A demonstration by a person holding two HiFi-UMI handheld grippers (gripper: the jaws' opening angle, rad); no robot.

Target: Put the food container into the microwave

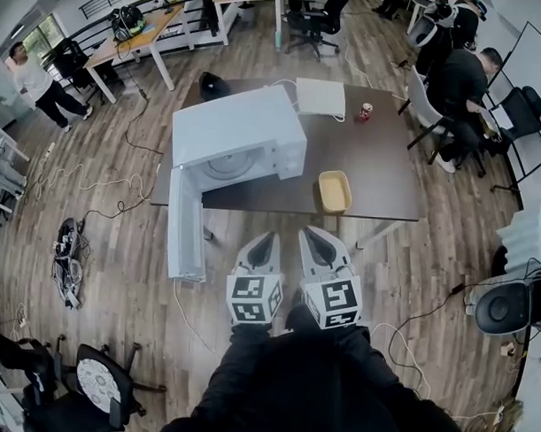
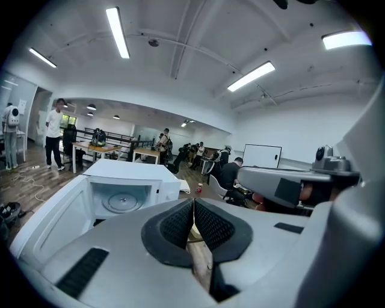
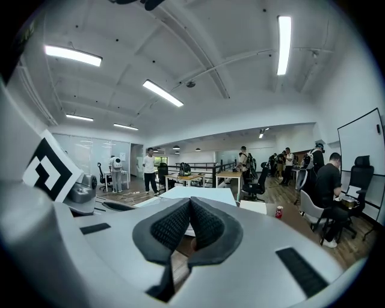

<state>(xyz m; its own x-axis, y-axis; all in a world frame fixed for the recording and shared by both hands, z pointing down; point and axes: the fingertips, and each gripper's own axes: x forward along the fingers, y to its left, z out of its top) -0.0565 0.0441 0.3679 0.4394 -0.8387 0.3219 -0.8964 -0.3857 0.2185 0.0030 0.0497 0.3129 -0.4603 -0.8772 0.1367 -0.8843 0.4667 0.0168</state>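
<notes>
A pale yellow food container (image 1: 334, 191) lies empty on the dark table (image 1: 369, 170), near its front edge. To its left stands a white microwave (image 1: 239, 134) with its door (image 1: 186, 224) swung wide open toward me and the round turntable (image 2: 122, 202) showing inside. Both grippers hover side by side over the floor, short of the table's front edge. My left gripper (image 1: 261, 244) is shut with nothing in it, its pads (image 2: 180, 224) pressed together. My right gripper (image 1: 317, 242) is shut and empty too, with the container just beyond it.
A white box (image 1: 320, 97) and a red can (image 1: 365, 111) sit at the table's far side. Seated people (image 1: 459, 80) and office chairs (image 1: 507, 306) are on the right. Cables (image 1: 77, 182) trail over the wooden floor at left, and a black chair (image 1: 96, 377) stands at lower left.
</notes>
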